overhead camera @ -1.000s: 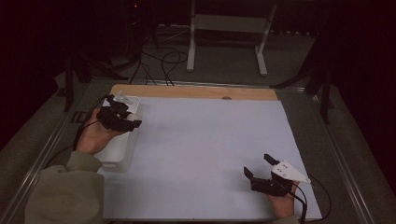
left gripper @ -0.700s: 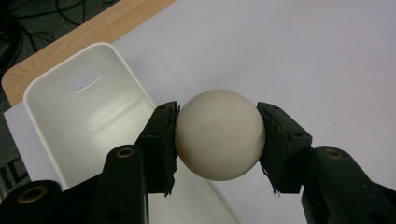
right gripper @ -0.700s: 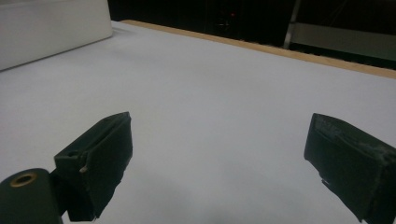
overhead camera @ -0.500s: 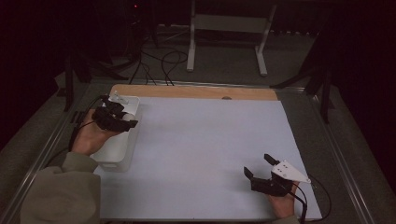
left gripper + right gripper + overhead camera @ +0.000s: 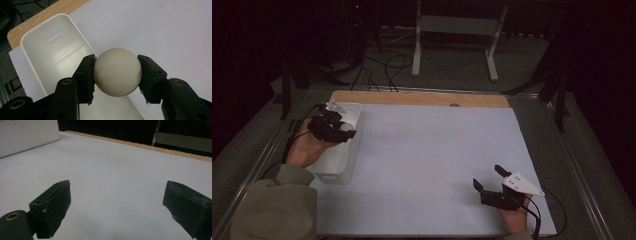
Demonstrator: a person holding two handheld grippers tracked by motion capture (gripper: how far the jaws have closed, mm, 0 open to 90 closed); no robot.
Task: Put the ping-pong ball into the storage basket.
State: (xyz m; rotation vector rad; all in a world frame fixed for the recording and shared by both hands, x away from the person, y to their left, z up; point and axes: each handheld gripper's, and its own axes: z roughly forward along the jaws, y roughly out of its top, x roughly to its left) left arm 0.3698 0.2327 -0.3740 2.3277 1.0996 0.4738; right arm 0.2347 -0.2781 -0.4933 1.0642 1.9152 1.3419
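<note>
The left gripper (image 5: 116, 72) pinches a cream-coloured ball (image 5: 117, 72), one black pad pressed against each side of it. In the left gripper view the ball hangs over the long right-hand rim of a white rectangular bin (image 5: 50, 53), partly above the bin's interior and partly above the white sheet beside it; whether the ball touches the rim cannot be told. The bin is open-topped, with a handle slot cut in its far end wall.

In the high view the left gripper (image 5: 343, 131) sits above the bin (image 5: 337, 165) at the left edge of the table (image 5: 422, 98), held by the person's left hand (image 5: 304, 149), whose forearm in an olive sleeve (image 5: 274, 210) comes in from the bottom left corner. The bin stands on the white sheet (image 5: 432, 160) that covers most of the table, with a strip of bare wood showing along the far edge.

The right gripper (image 5: 489, 179) rests low over the sheet near the bottom right, well apart from the bin, its jaws spread wide with nothing between them. In the right gripper view (image 5: 117, 207) the two black pads (image 5: 56, 202) frame bare white sheet, and the bin's white wall (image 5: 27, 137) shows at the upper left.
</note>
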